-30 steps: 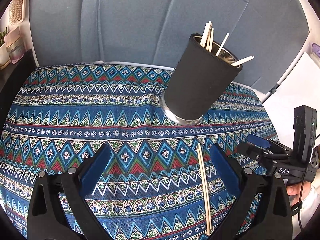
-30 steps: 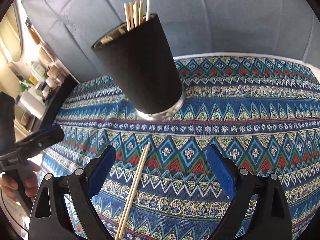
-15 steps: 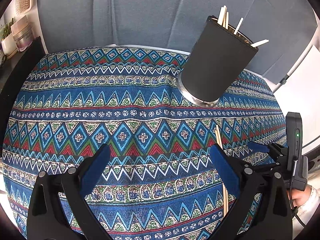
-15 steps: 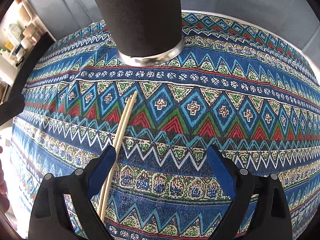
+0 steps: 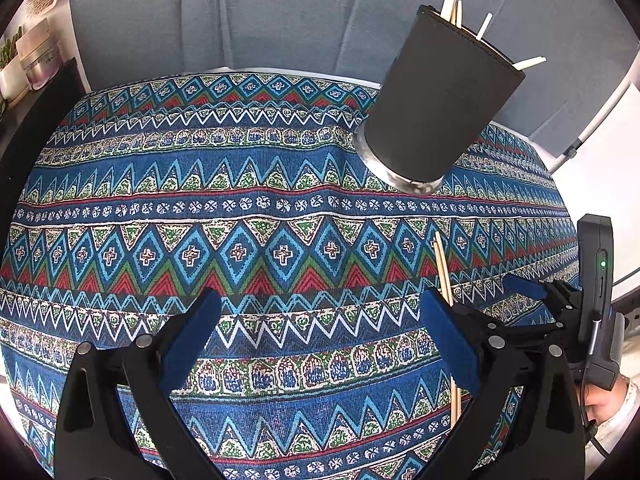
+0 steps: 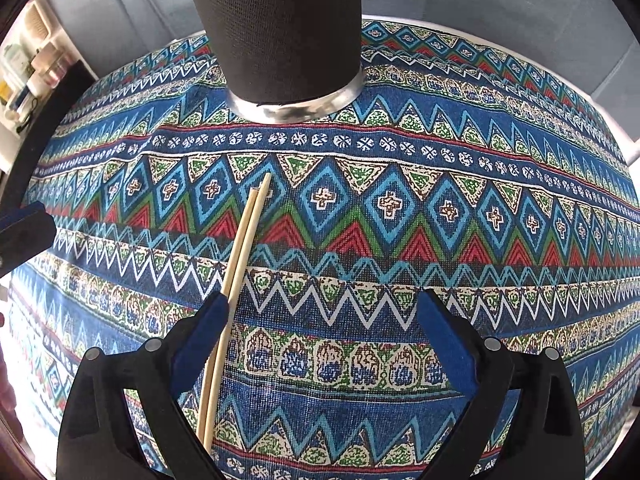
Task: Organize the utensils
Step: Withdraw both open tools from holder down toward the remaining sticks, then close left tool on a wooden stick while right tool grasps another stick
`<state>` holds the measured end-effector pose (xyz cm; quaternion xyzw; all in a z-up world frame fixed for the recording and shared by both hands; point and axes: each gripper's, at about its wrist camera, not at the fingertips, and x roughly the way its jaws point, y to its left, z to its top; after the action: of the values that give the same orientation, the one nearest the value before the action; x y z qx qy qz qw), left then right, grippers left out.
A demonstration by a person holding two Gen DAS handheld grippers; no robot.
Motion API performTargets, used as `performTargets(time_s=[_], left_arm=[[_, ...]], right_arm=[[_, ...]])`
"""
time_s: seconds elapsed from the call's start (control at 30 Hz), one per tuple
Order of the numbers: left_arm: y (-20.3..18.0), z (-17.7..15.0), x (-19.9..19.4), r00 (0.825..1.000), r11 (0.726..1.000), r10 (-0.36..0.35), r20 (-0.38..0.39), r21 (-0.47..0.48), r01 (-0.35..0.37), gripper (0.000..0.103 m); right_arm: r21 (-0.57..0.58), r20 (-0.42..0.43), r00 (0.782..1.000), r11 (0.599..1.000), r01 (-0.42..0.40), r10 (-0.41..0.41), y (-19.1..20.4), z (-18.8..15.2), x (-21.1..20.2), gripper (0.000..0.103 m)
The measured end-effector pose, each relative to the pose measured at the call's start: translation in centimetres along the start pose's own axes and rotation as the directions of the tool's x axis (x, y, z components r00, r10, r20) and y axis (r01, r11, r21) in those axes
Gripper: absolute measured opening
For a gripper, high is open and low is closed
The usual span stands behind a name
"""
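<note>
On the patterned tablecloth (image 6: 440,168) I'm looking at what seems to be the tail end of this job. I'm seeing the black holder cup (image 5: 436,108) standing upright toward the back of the table, and it's already carrying a bunch of wooden sticks (image 5: 454,8) poking out of its top, so most of the sorting looks done to me. What's remaining, as far as I can tell, is 1 pair of chopsticks (image 6: 240,264) lying flat on the cloth, side by side and touching each other, tips pointing toward the cup's metal base but clearly apart from it. I'm not spotting any other loose utensils in either view.

Now the tongs. My right gripper (image 6: 320,320) is sitting wide open, blue pads spread far apart, holding nothing. The pair is running just beside the inner face of its left finger (image 6: 204,328), maybe brushing it, I honestly can't say if there's contact. So the sticks are sitting off to 1 side of the gap, not centered.

My left gripper (image 5: 320,320) is also gaping wide and empty, hanging over bare cloth. From its camera I'm catching the same pair (image 5: 442,264) disappearing behind its right finger, with the other tool off at the right edge.

I'm guessing I'd want to nudge the right one sideways to center the pair before squeezing.
</note>
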<state>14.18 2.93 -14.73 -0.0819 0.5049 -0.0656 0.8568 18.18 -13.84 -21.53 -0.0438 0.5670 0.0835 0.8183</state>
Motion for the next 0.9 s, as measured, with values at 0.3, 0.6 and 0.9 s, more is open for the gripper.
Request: performTargets(time_s=[0.3,0.6,0.9], left_arm=[[-1.2,0.3,1.8,0.998,1.0,-0.012,-0.054,-0.014,0.011,0.097],[-4.6,-0.7,4.0,0.992,0.999,-0.042,-0.117,0.029,0.046,0.097],[-8.8,-2.2,6.7,0.979,0.992,0.039,-0.2,0.127,-0.013,0.097]], right_arm=[[-0.001,-0.017,0.999,0.999,0.046,-0.046,0.5,-0.1,0.6,0.094],[-0.007,-0.023,0.999,0.999,0.037,-0.037,-4.0,-1.5,-0.7,0.074],[-0.009,-0.006,0.999,0.999,0.034,-0.034,-7.9,-2.3,-2.3,0.03]])
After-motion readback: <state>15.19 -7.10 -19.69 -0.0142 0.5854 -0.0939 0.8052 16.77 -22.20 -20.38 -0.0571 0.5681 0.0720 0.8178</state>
